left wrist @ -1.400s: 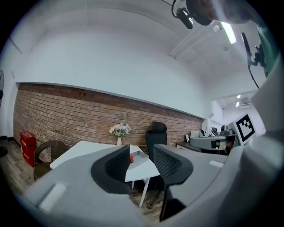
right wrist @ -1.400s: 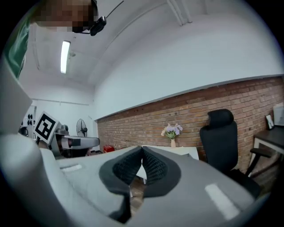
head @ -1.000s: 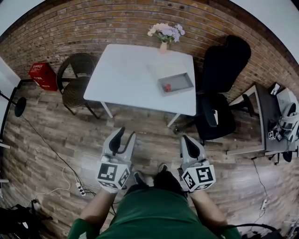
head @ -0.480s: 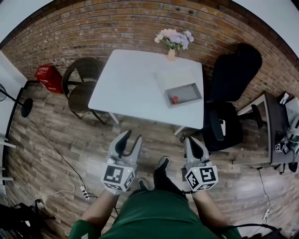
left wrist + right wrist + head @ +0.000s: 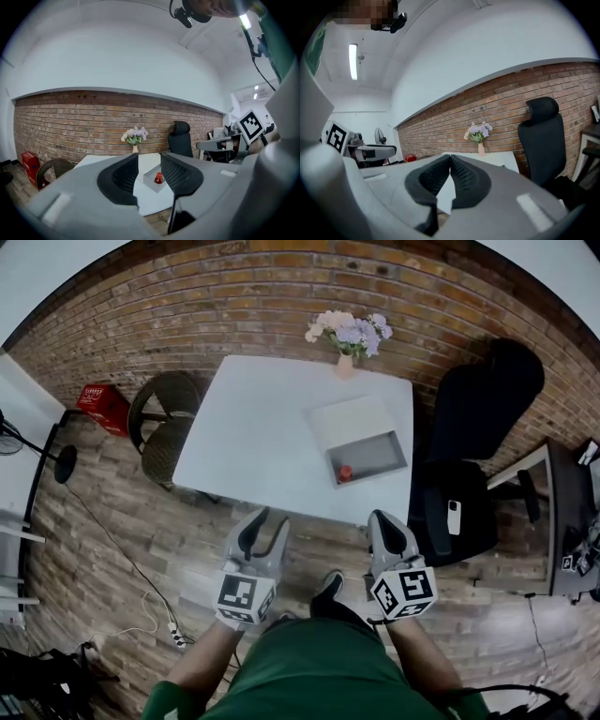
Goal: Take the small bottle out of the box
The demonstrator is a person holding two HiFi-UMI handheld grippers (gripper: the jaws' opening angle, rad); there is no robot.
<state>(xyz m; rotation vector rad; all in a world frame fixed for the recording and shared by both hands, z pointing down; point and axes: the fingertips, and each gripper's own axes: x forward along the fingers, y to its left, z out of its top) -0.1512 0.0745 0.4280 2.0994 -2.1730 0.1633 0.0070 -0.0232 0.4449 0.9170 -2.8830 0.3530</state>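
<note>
brick wall (image 5: 187,296), wood floor (image 5: 112,549), wht table (image 5: 253,427), blk office chair (image 5: 487,399).

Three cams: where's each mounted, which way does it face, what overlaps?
Head view: on the person's head, steeply down at the white table and box; both forearms, left gripper, right gripper show.
Left gripper view: on the left gripper, along its open jaws toward the small bottle in the box; right gripper at right.
Right gripper view: on the right gripper, along its shut jaws toward the table; left gripper at left.
Shared: the flower vase, in all three.
</note>
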